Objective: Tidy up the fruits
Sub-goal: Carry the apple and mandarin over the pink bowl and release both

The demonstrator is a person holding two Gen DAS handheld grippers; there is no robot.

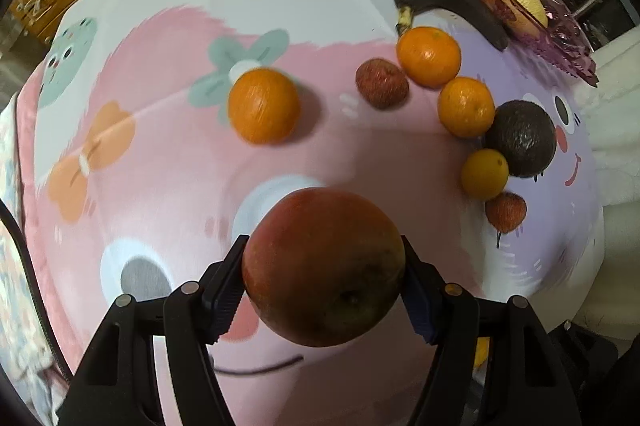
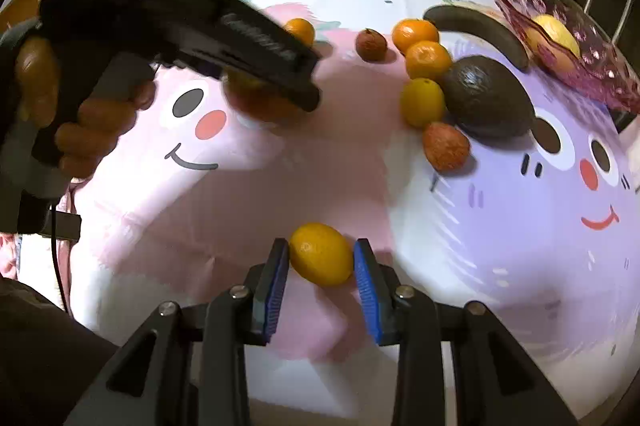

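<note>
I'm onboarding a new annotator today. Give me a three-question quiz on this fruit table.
1. True or false: the left hand-held gripper holds a banana.
2. The right hand-held gripper has its pads around which fruit: A) avocado B) small yellow citrus C) lychee?
3. Fill in: the dark banana has one end at the ____ wrapper.

Key:
1. False; it grips a red mango.
2. B, the small yellow citrus.
3. purple

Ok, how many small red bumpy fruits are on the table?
2. One red fruit sits left of an orange; the other ends the row, by the avocado. None seems hidden.
</note>
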